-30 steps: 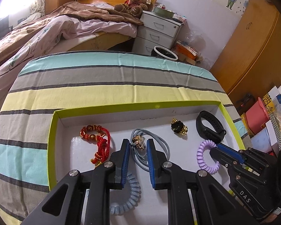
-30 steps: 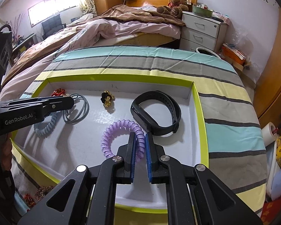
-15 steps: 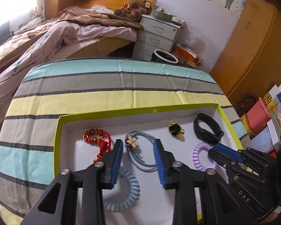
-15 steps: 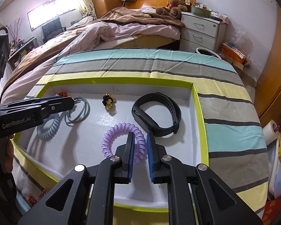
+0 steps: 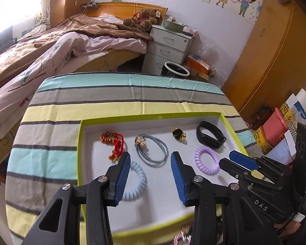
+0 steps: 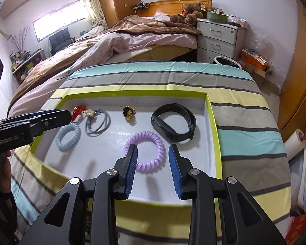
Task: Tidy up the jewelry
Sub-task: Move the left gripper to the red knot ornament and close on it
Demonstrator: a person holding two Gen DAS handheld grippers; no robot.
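Both grippers lifted off tray (image 5: 80, 143), angled down, jaws opening, empty.

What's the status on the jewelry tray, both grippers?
Left hand-held gripper opening, nothing between pads, above grey hair tie. Right hand-held gripper opening over purple coil bracelet, not gripping. Six pieces lying in tray. Nothing in the way.

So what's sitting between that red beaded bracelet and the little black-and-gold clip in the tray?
The grey cord hair tie with its shell charm lies between the red bracelet and the clip, as the left wrist view shows.
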